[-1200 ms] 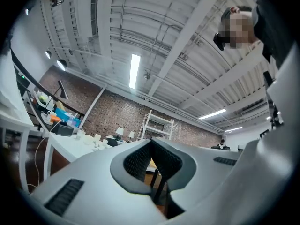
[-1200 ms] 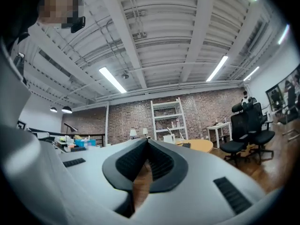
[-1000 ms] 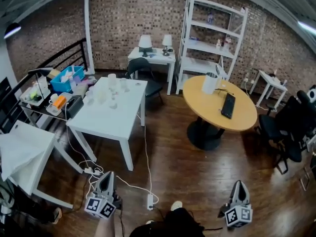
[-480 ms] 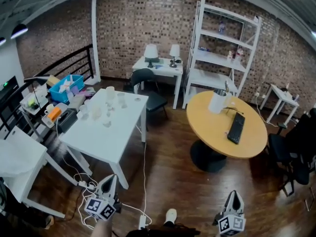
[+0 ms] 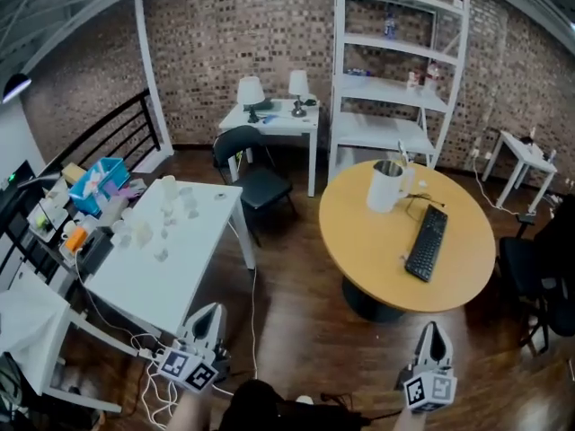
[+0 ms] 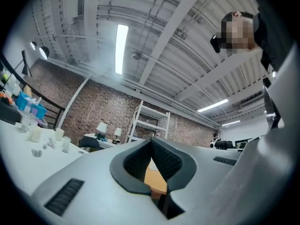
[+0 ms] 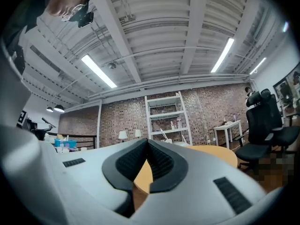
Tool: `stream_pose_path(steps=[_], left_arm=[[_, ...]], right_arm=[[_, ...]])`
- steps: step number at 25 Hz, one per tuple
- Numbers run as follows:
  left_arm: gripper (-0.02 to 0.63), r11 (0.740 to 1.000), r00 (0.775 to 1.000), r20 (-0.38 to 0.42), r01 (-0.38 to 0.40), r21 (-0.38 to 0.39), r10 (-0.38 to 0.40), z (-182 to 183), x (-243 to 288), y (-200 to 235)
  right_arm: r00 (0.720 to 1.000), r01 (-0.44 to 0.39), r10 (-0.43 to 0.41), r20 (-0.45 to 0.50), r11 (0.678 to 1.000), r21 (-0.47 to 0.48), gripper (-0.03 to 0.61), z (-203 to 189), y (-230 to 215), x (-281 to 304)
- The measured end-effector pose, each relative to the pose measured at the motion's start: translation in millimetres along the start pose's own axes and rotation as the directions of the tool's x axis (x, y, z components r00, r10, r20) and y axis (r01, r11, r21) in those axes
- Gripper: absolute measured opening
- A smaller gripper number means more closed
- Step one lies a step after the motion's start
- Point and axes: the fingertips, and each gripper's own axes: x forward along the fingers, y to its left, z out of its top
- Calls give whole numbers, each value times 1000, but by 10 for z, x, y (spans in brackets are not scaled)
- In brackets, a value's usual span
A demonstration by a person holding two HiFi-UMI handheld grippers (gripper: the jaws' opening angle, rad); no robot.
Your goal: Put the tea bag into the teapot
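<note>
Both grippers hang low over the wooden floor at the bottom of the head view. My left gripper is shut with nothing between its jaws, and so is my right gripper. In the left gripper view the left gripper shows its pads meeting at the tips. The right gripper view shows the right gripper the same way. Several small white vessels stand on the white table at the left, too small for me to tell a teapot among them. I see no tea bag.
A round yellow table ahead carries a white jug and a black keyboard. Behind it stand a white shelf, a small desk with two lamps and a dark chair. Cables lie on the floor by the left gripper.
The head view has swung and come forward: the round table now sits nearer and more central, and the white table has slid to the left. Both grippers stay low and shut.
</note>
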Motion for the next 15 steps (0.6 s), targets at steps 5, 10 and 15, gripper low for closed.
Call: stream_pose_path(steps=[5,10,15], left_arm=[[-6,999,999,-52,-1,-36,-1,-290,640,135],[-6,998,995,-76,62,-30,-64,-550,1491,383],[-6,992,995,-28,96,-81,-99,-577,2390,892]], right_arm=[[996,67,-64,-69,997,39,5,-241,-311,306],[980,185,-182,-79,982,38,5,-378,-745,739],[976,213,-210,-63,976,34,5,-359,-672,1757]])
